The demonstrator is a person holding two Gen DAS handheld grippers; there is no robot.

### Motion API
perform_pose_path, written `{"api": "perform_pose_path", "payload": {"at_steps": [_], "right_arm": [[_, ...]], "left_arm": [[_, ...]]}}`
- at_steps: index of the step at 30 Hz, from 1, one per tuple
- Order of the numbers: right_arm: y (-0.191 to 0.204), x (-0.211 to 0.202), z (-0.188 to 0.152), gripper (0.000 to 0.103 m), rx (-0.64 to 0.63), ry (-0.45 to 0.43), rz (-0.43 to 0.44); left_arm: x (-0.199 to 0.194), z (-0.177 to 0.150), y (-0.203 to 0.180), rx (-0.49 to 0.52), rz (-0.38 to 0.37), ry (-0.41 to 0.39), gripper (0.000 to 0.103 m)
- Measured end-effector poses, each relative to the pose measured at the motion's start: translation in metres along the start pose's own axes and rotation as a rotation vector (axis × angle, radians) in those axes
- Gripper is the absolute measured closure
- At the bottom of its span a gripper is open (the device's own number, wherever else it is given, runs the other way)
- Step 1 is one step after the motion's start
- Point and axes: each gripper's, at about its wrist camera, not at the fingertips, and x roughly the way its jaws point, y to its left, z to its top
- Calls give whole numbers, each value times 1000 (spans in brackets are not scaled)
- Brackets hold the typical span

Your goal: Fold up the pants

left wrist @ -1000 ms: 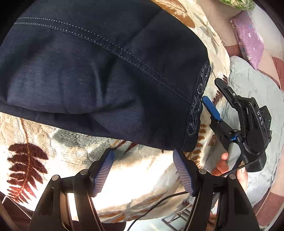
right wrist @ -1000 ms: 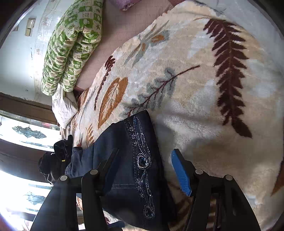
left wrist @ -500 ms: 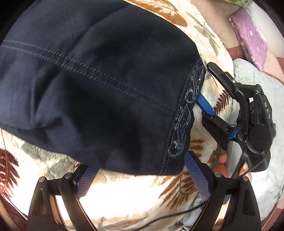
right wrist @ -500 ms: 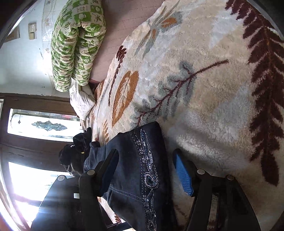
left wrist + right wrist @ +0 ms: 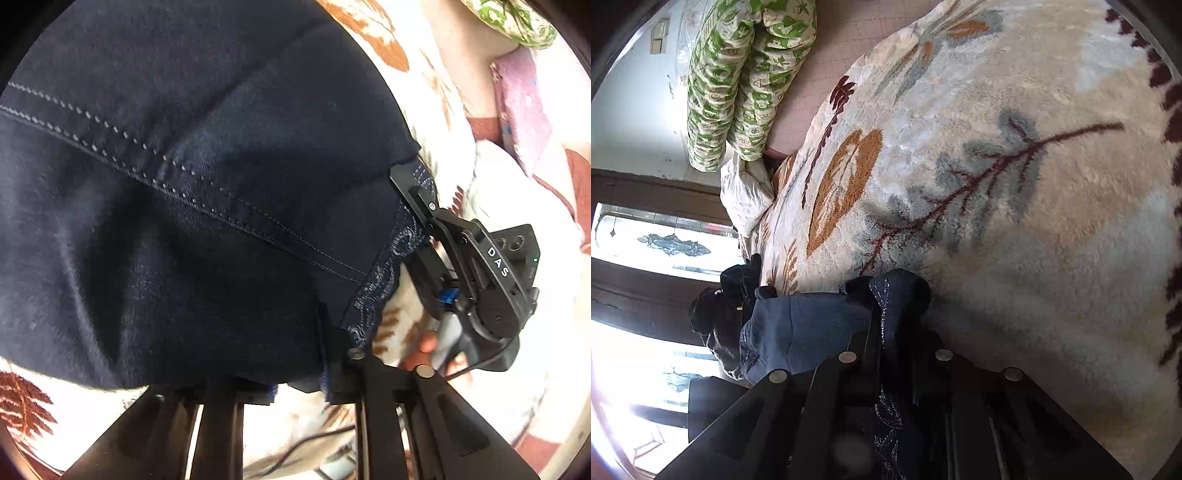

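Both grippers have closed since half a second ago: the jaws that stood wide apart on either side of the hem are now pinched together on the cloth.

Nearest the left wrist camera, the left gripper [image 5: 295, 384] has its jaws clamped on the lower edge of the dark navy pants [image 5: 192, 206], at 6 o'clock in that view; the pads are mostly hidden under the fabric. One pair of pants fills the frame from 9 to 1 o'clock, with a double row of pale stitching running across it and an embroidered hem [image 5: 384, 288] at 4 o'clock. Just beyond that hem, at 3 to 4 o'clock, the right gripper [image 5: 413, 184] grips the same band, its upper jaw lying over the cloth; a few fingertips of the hand holding it show below, blurred.

In the right wrist view the jaws are shut on the sequined hem, which bunches up between them at 6 o'clock, the rest of the pants trailing to 8 o'clock.

Under it all lies a bed covered by a fleecy cream blanket [image 5: 1015, 184] with rust, brown and grey leaf prints. Farther off, at 11 o'clock, sits one folded green-patterned quilt [image 5: 738, 74] against a white wall; at 8 to 9 o'clock, bright windows in dark wooden frames are blown out by glare. A mauve pillow [image 5: 521, 107] is cut off at 2 o'clock in the left view.
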Motion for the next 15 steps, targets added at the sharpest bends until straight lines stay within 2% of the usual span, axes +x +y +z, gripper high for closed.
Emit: {"api": "perform_pose_path", "payload": {"at_steps": [4, 9, 15], "right_arm": [[10, -12, -11, 95, -3, -52, -5], [35, -28, -22, 95, -27, -79, -54], [77, -47, -34, 95, -49, -119, -112]], "left_arm": [[-4, -7, 2, 10, -41, 26, 93], [-17, -16, 2, 24, -89, 43, 94], [-57, -24, 5, 45, -164, 32, 94]]}}
